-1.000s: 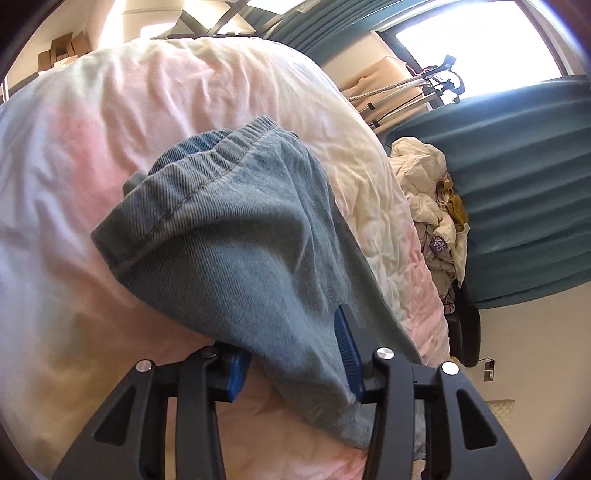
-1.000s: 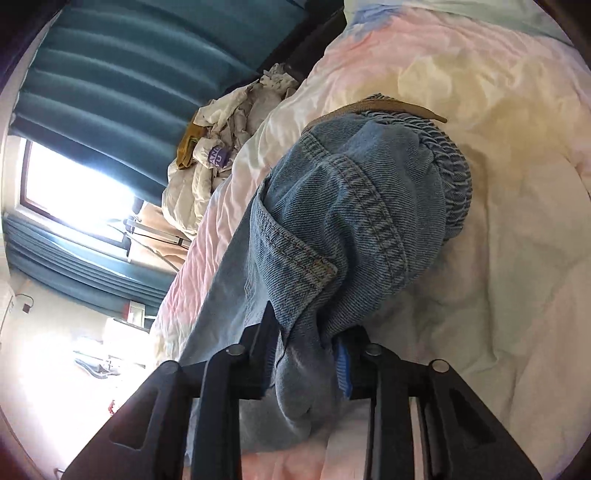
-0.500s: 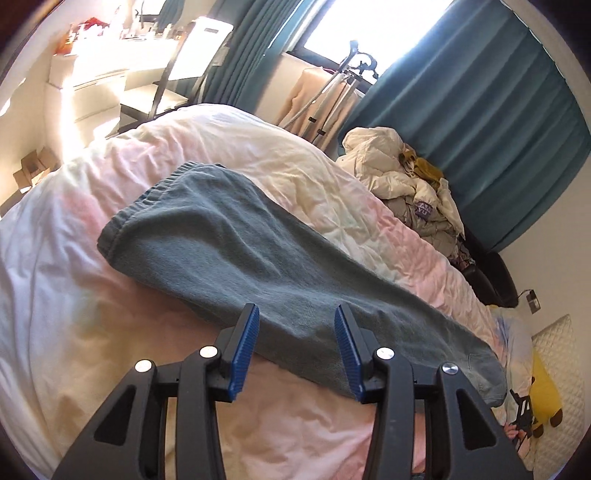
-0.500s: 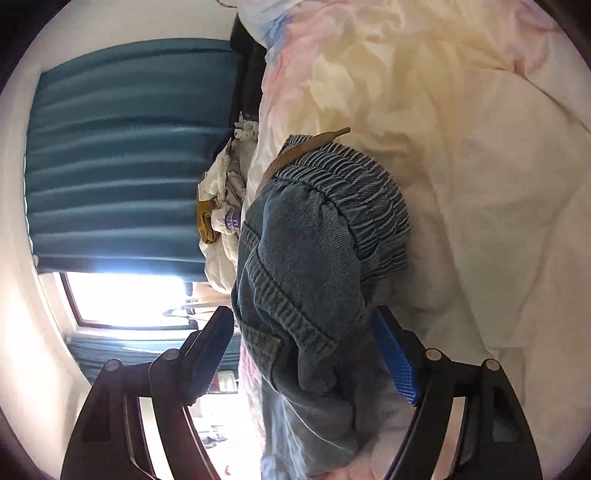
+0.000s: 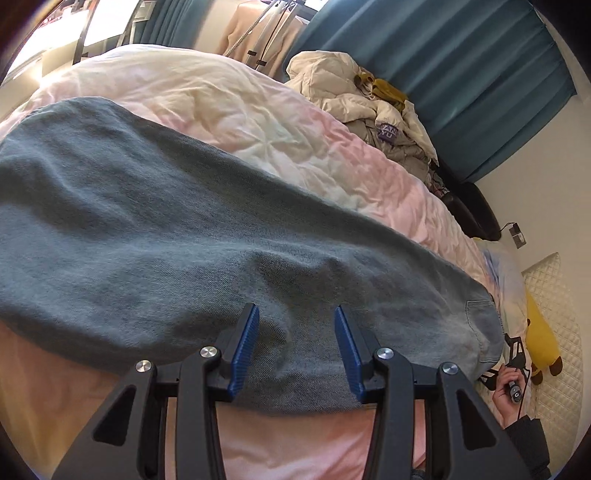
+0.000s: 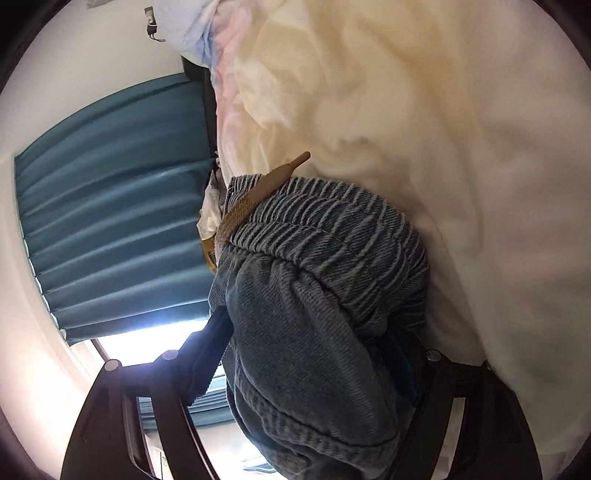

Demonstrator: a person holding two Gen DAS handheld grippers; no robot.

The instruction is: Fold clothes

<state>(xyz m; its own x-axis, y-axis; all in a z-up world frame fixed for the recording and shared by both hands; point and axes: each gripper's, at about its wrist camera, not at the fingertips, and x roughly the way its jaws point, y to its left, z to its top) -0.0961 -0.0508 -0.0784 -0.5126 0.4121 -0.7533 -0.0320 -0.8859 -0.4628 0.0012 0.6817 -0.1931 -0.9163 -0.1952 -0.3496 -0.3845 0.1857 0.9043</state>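
Blue denim pants (image 5: 155,229) lie stretched out across the pink and cream duvet (image 5: 229,99), legs to the left, waist end at the right. My left gripper (image 5: 295,314) is open and empty, low over the near edge of the pants. In the right wrist view the elastic waistband (image 6: 332,236) with a tan drawstring (image 6: 258,192) lies bunched between my right gripper's (image 6: 314,332) wide-open fingers. The jaws stand apart around the cloth and do not pinch it. The right fingertip is hidden behind the denim.
A heap of pale clothes (image 5: 354,85) lies at the far side of the bed, before teal curtains (image 5: 461,74). A clothes rack (image 5: 266,33) stands by the window. A yellow plush toy (image 5: 539,332) and a quilted headboard are at the right.
Both grippers let go of the pants. The left one opened and pulled back, then came down close over the laid-out pants. The right one opened wide around the waistband.
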